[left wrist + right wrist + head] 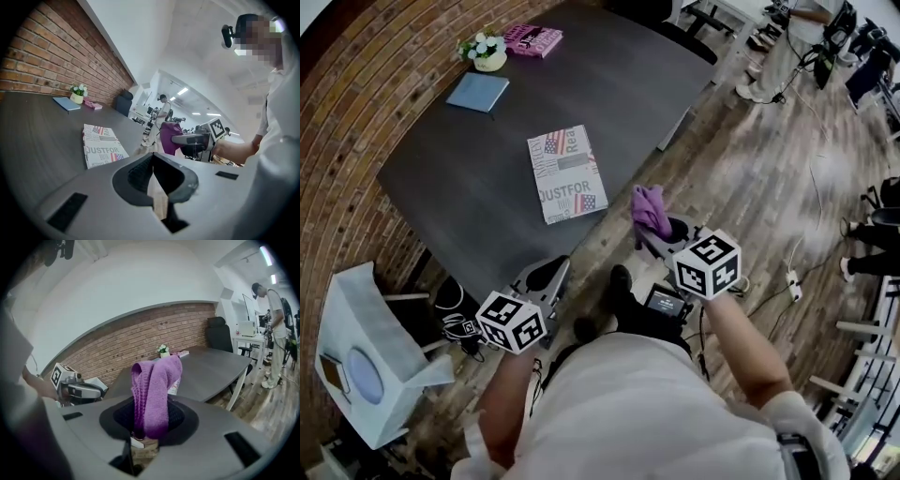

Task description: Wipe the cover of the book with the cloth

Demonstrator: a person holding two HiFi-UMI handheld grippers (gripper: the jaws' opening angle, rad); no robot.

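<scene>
Two grippers: held off the table (441, 187) edge, clear of the book (566, 172).
Left gripper (548, 272): jaws closed together, empty.
Right gripper (661, 232): clamped on purple cloth (649, 208).
Book: flat on table, near its edge.

The person is wearing a pale short-sleeved shirt (628, 403) and is carrying a small black camera (228, 36) on the head. The left tongs (546, 274) and right tongs (661, 234) are showing grey bodies, each bearing a white cube (707, 263) with black square markers.
</scene>
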